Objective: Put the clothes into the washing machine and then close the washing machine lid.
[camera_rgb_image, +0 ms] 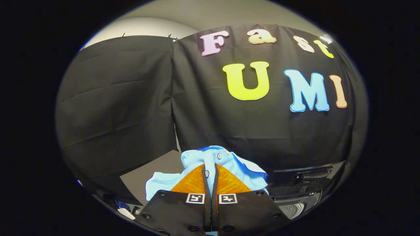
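Black cloth walls the booth. Your gripper [210,173] is clenched on the light blue shirt [213,160], a fold pinched between both fingers. Beyond, lower right, the dark washing machine [305,183] waits: loading unfinished, lid closing still ahead.

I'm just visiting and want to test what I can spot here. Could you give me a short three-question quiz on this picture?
1. True or false: the hand-held gripper is shut on the light blue shirt.
2. What lies just beside the fingers, opposite the grey board? A) washing machine B) basket C) chair
3. Fill in: the shirt's placket shows small ___.

Key: 1 true; 2 A; 3 buttons.
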